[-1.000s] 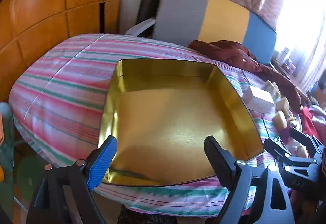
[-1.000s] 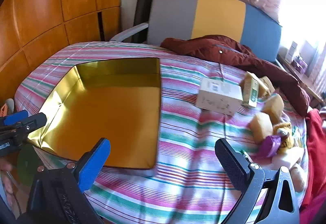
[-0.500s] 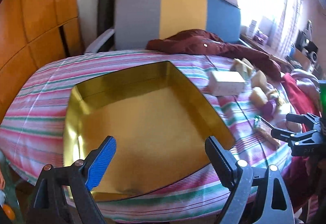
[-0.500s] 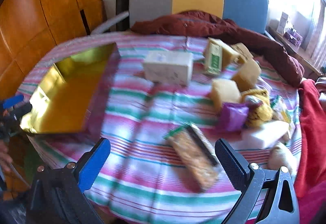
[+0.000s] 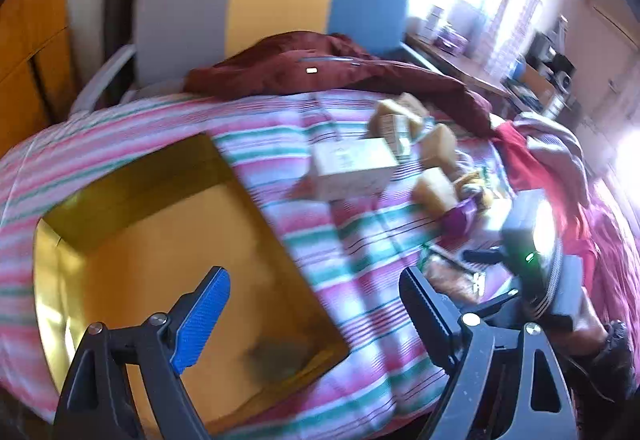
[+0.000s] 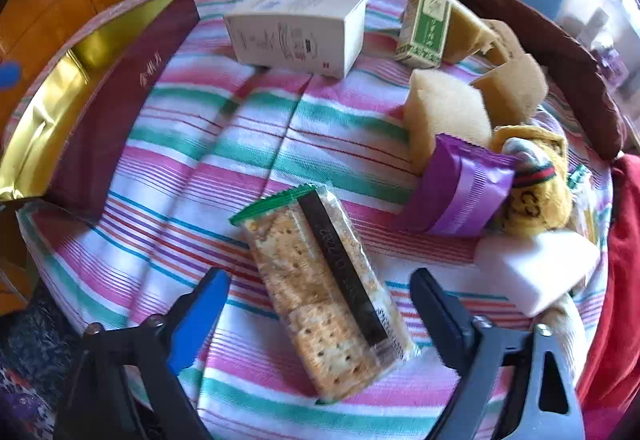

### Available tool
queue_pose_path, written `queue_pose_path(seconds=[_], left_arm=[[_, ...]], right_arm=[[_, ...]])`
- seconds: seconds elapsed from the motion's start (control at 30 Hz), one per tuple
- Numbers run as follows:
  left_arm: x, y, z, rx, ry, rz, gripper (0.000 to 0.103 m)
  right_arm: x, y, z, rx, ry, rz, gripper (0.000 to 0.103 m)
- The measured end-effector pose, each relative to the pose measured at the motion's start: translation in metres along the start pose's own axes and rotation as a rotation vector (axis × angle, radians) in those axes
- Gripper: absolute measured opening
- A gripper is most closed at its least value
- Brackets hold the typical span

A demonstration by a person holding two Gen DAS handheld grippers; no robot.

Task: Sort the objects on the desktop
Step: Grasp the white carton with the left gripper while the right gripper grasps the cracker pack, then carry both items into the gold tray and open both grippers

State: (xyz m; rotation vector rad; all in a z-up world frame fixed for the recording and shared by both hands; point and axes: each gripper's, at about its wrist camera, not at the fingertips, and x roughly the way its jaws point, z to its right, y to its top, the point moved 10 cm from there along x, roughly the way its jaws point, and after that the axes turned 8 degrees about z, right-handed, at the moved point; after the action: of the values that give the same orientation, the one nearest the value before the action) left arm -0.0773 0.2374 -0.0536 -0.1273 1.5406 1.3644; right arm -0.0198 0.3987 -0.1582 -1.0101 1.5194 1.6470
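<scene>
Jaws wide on the right gripper, though they've just been closing in, and the cracker packet lies between them, pads not on it yet. The left gripper is spread too, nothing in it, hanging over the near corner of the gold tin.

Progress? Barely off the mark, I'd say. The tin's floor shows bare gold, nothing sorted into it, and every item sits out on the striped cloth. All of it left to move.

The packet itself: a long clear sleeve, pale dotted crackers showing through, a dark strip down one side, a green crimped end pointing away. It lies flat, slanted across the cloth, close to the near edge.

Working outward: a purple wrapper just beyond on the right, a white block near the right finger, tan sponges behind, and a white box farther back beside a green-labelled carton.
</scene>
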Motion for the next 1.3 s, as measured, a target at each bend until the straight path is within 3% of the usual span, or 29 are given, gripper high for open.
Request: queue_pose_path(seconds=[0.13, 0.3, 0.57, 0.83, 1.07, 1.3], left_arm=[[0.030, 0.020, 0.022, 0.166, -0.011, -0.077, 0.087], [0.072, 0.040, 0.035, 0.316, 0.002, -0.117, 0.087], [0.139, 0.042, 0.037, 0.532, 0.026, -0.257, 0.086], [0.181, 0.040, 0.033, 0.673, 0.025, -0.310, 0.077], [0.195, 0.038, 0.035, 0.669, 0.015, -0.315, 0.070], [0.176, 0.032, 0.043, 0.518, -0.083, -0.319, 0.057]], right_arm=[[0.000, 0.001, -0.001, -0.006, 0.066, 0.016, 0.081], [-0.001, 0.000, -0.002, -0.029, 0.082, 0.032, 0.076], [0.000, -0.001, 0.002, -0.014, 0.095, 0.026, 0.080], [0.003, -0.002, 0.007, -0.008, 0.089, 0.016, 0.088], [0.007, -0.002, 0.009, -0.004, 0.082, 0.013, 0.092], [0.008, -0.001, 0.012, -0.002, 0.073, 0.026, 0.087]])
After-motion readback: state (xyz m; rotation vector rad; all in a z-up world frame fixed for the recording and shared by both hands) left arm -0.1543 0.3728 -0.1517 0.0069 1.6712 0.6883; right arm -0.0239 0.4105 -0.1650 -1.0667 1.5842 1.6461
